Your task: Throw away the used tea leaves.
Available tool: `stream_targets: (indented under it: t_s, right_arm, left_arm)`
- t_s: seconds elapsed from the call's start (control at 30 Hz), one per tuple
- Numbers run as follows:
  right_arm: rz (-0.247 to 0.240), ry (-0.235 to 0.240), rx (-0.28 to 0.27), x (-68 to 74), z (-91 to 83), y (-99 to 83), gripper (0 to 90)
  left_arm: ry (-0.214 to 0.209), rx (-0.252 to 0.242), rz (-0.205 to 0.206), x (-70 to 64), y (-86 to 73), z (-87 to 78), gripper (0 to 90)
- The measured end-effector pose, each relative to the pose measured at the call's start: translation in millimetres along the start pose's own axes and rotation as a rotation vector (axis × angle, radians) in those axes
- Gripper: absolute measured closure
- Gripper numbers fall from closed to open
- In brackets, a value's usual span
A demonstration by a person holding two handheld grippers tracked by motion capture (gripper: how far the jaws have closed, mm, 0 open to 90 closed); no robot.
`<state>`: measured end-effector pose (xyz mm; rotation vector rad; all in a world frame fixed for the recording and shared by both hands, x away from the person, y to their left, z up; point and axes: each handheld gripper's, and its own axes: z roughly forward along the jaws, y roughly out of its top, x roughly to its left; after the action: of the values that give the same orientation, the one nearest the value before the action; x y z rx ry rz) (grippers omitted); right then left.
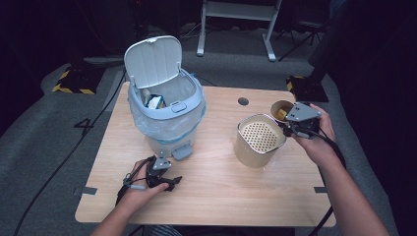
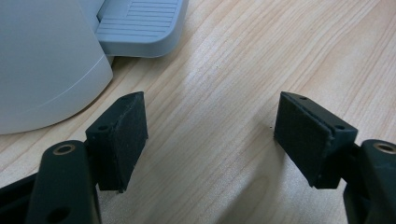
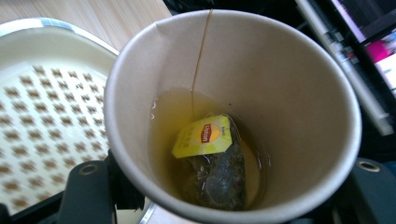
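At the upper left of the high view stands the pedal bin (image 1: 167, 105), lid up, its liner bag folded over the rim, with some rubbish already inside. Below it, at lower left of centre, the left gripper (image 1: 169, 181) lies low over the bench (image 1: 216, 191); in the left gripper view its two jaws stand wide apart with bare wood between them, holding nothing, and the bin's foot pedal (image 2: 140, 25) sits just ahead at the upper left of that frame.

Right of centre stands the strainer container (image 1: 259, 139), a tan tub with a perforated insert on top. At the right, the right gripper (image 1: 290, 129) is clamped on the paper cup (image 1: 282, 110), held just past the tub's far right rim. In the right gripper view the cup (image 3: 233, 116) fills the middle of the frame, and at its bottom a used tea bag (image 3: 217, 172) with its yellow tag (image 3: 203, 136) sits in a little leftover tea, the string running up the inner wall.

The step in hand looks like draining the cup over the strainer. To do it well, I would bring the cup's lip squarely over the perforated insert before tipping, and tilt slowly so the liquid falls through the holes and not onto the wood. The grip should be firm but not crushing, since a thin paper wall buckles easily. The idle gripper could steady the tub if it shifts.
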<state>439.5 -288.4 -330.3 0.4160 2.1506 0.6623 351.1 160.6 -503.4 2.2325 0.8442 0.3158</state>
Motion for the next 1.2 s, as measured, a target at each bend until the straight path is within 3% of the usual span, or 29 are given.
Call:
stream_targets:
  t_s: [0.33, 0.43, 0.67, 1.2]
  right_arm:
    - [-0.323, -0.149, 0.104, 14.2, 1.9, 7.4, 33.7]
    - [-0.379, -0.167, 0.13, 19.3, 4.0, 8.7, 33.7]
    - [-0.566, -0.248, 0.198, 32.1, 8.6, 12.9, 33.8]
    - [-0.939, -0.456, 0.306, 53.6, 12.7, 20.3, 33.8]
  left_arm:
    - [0.0, 0.0, 0.0, 0.0, 0.0, 0.0, 25.8]
    - [0.0, 0.0, 0.0, 0.0, 0.0, 0.0, 25.8]
    - [0.0, 0.0, 0.0, 0.0, 0.0, 0.0, 25.8]
    - [0.0, 0.0, 0.0, -0.1, 0.0, 0.0, 25.8]
